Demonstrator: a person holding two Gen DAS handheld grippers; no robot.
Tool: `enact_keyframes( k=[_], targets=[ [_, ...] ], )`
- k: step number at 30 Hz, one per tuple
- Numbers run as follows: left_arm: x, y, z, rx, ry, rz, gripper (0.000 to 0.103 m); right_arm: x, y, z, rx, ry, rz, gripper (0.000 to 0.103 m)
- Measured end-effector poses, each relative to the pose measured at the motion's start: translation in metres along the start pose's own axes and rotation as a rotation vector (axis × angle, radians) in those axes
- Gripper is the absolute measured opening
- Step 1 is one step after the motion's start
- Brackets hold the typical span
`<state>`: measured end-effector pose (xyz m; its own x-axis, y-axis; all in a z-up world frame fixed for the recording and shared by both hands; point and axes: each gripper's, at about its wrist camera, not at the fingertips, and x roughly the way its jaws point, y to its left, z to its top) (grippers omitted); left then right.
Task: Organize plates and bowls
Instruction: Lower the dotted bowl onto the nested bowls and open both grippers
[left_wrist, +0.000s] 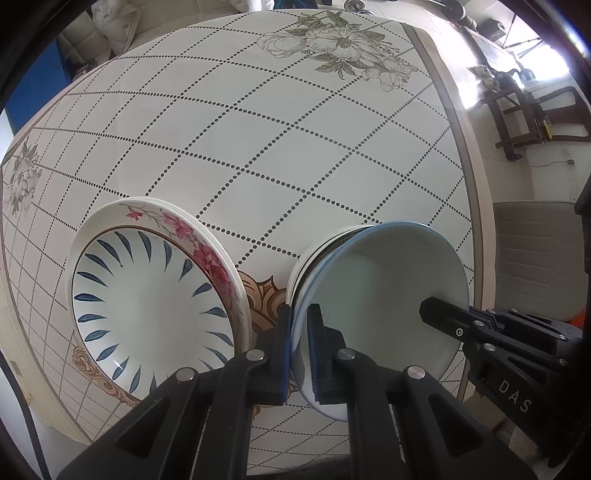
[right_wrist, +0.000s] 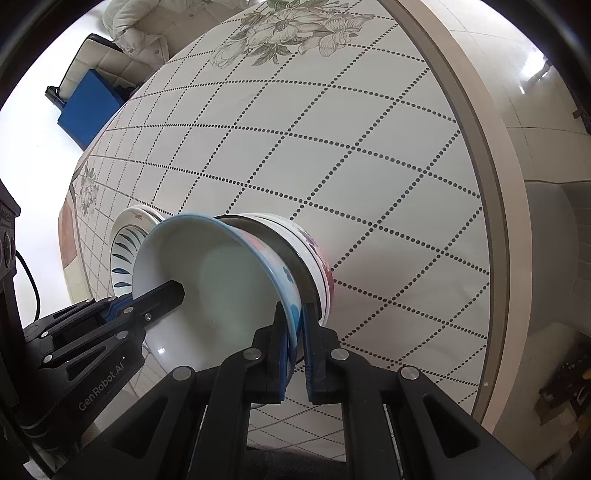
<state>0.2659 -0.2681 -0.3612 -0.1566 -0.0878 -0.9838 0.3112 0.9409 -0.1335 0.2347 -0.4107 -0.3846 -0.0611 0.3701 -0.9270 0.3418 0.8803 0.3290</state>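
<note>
A pale blue-rimmed bowl (left_wrist: 384, 295) sits tilted on top of a stack of bowls (left_wrist: 314, 258). My left gripper (left_wrist: 298, 354) is shut on its left rim. My right gripper (right_wrist: 295, 354) is shut on its right rim, and shows in the left wrist view (left_wrist: 443, 317) with one finger inside the bowl. In the right wrist view the bowl (right_wrist: 214, 291) has blue flowers outside and rests in a flowered bowl (right_wrist: 314, 251). A blue-leaf plate (left_wrist: 147, 306) lies on a pink-flower plate (left_wrist: 192, 232) to the left.
The table (left_wrist: 295, 140) has a white cloth with dotted diamond lines and printed flowers. Its edge (left_wrist: 476, 206) runs down the right side. A chair (left_wrist: 532, 258) stands beyond it. A blue box (right_wrist: 88, 110) sits on the floor at the far left.
</note>
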Motion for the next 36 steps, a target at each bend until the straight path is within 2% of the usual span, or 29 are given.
enact_keyframes(
  k=[15,25,30,36],
  targets=[
    [0.0035,0.0011,0.0005,-0.013,0.026,-0.011,0.006,0.0042,0.0080,0.0056,-0.018,0.042,-0.043,0.008],
    [0.0031,0.0062,0.0022,-0.033,0.043,-0.016,0.007,0.0061,0.0069,0.0080,0.007,0.068,-0.031,0.009],
    [0.0041,0.0088,-0.0009,-0.042,0.050,-0.021,0.008,0.0023,0.0045,0.0057,0.019,0.078,-0.025,0.015],
    [0.0016,0.0069,-0.0017,-0.035,0.043,-0.008,0.008,0.0015,0.0007,0.0028,0.011,0.079,-0.021,0.010]
  ],
)
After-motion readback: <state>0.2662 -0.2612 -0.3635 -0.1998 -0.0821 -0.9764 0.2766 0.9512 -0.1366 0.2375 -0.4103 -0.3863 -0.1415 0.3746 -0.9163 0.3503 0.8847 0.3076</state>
